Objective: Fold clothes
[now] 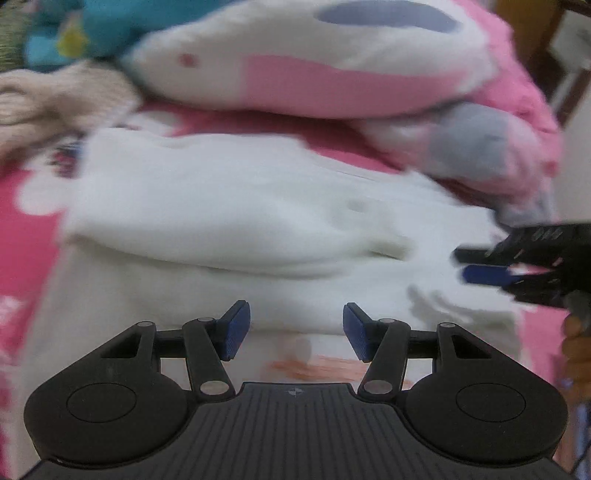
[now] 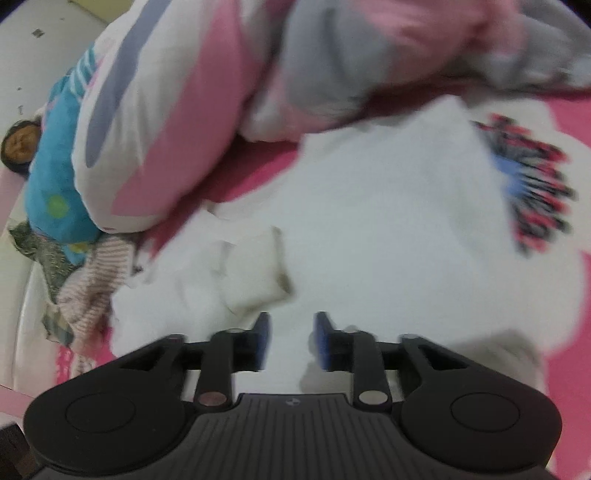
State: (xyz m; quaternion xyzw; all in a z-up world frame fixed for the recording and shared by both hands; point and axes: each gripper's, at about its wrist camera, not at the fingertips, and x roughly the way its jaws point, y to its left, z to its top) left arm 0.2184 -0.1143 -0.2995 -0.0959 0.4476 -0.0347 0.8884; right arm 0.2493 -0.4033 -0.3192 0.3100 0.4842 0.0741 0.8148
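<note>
A white garment [image 1: 240, 221] lies partly folded on a pink bed sheet [image 1: 22, 236], with a fold ridge across its middle and an orange print near my left gripper. My left gripper [image 1: 296, 330] is open and empty, just above the garment's near part. My right gripper shows at the right edge of the left wrist view [image 1: 480, 264], over the garment's right side. In the right wrist view the right gripper [image 2: 291, 341] is open and empty above the same white garment [image 2: 369, 206], near a folded collar or cuff [image 2: 255, 273]. Both views are blurred.
A pink, white and grey quilt [image 1: 314, 66] is heaped behind the garment. A beige striped cloth [image 1: 62, 96] and a blue garment [image 1: 74, 29] lie at the far left. A red, black and blue print [image 2: 532, 184] marks the sheet [image 2: 569, 118] at the right.
</note>
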